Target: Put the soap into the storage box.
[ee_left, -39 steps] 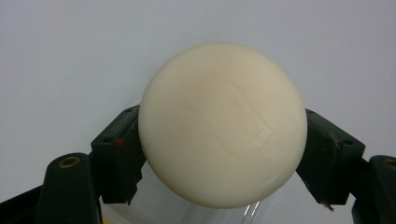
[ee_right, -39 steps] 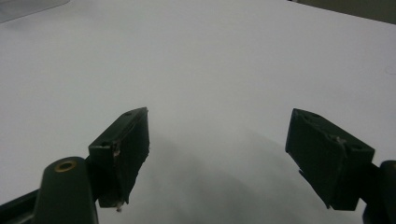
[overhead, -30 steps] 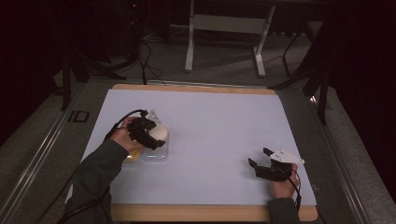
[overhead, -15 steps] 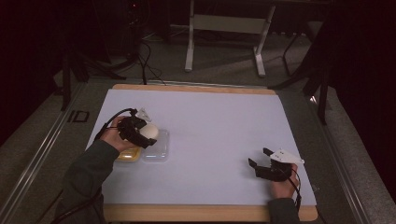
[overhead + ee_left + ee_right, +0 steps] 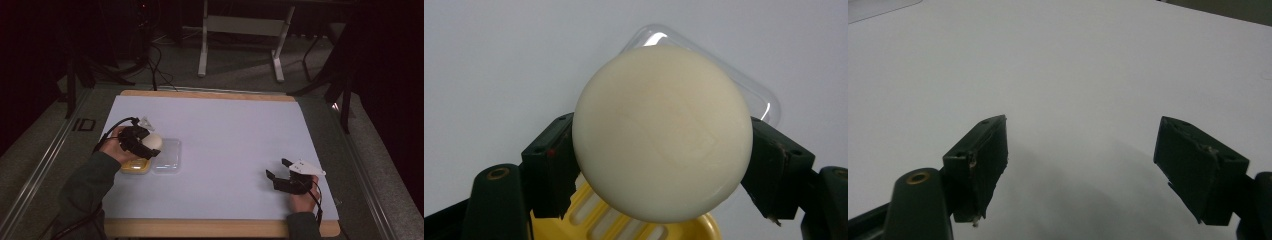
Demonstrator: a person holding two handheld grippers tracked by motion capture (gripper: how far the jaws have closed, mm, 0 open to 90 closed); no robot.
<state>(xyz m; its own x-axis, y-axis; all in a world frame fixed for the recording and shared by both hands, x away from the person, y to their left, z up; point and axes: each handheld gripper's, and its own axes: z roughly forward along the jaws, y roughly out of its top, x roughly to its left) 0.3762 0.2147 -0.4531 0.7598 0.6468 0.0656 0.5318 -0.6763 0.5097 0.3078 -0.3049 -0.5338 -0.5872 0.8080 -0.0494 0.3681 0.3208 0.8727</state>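
gripping a round cream-coloured soap bar, the left gripper has its two black jaws pressed against the bar's opposite sides, partly closed to the bar's width. in the left gripper view the bar hangs above a yellow slotted soap dish, whose ribs show just under it, and a clear plastic lid lies on the table beyond the bar. in the high view the bar sits over the left side of the white table cover, the yellow dish below the hand and the clear lid touching the dish's right side. the right gripper rests low at the cover's right front, well apart from the dish, its jaws spread wide with nothing between them but bare cover.
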